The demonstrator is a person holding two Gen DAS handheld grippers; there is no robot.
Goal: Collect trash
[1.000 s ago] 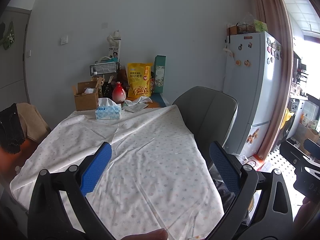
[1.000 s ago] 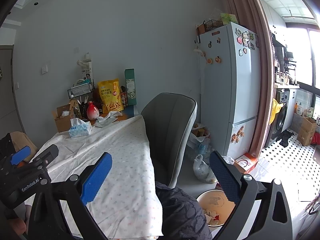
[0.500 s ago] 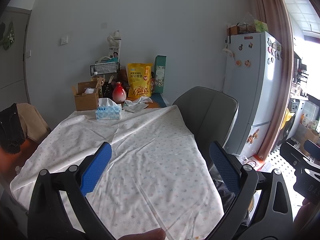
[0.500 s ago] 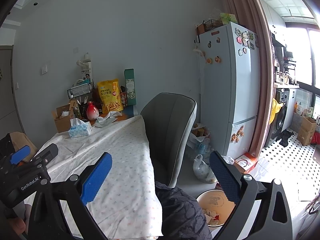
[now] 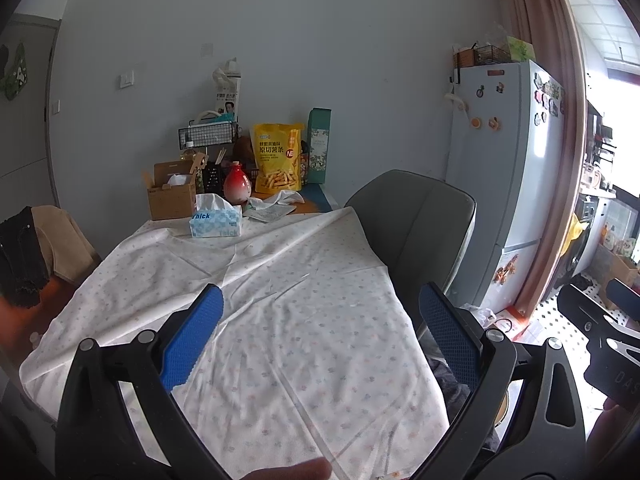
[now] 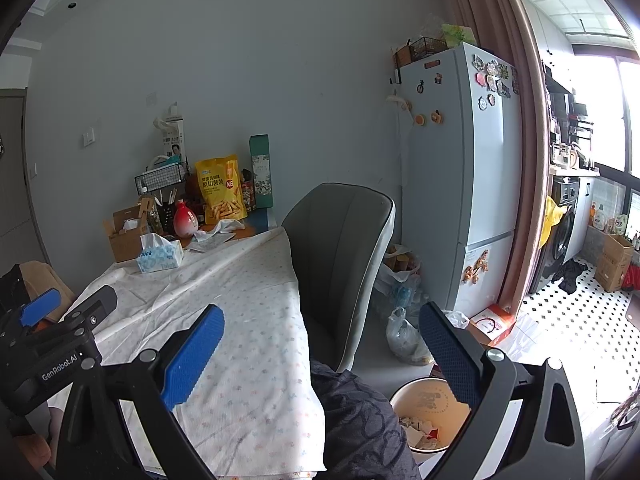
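1. We hold the left gripper with jaws apart, empty, over the desk's white patterned cloth.
2. Our right gripper is likewise spread, empty.
3. Crumpled white paper trash lies upper centre, beside the yellow snack bag.
4. The round white bin sits lower right.

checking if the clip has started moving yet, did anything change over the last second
Nothing visibly changed. Both grippers, left and right, stay open and empty above the near end of the tablecloth. The tissue box, crumpled paper and trash bin sit where they were.
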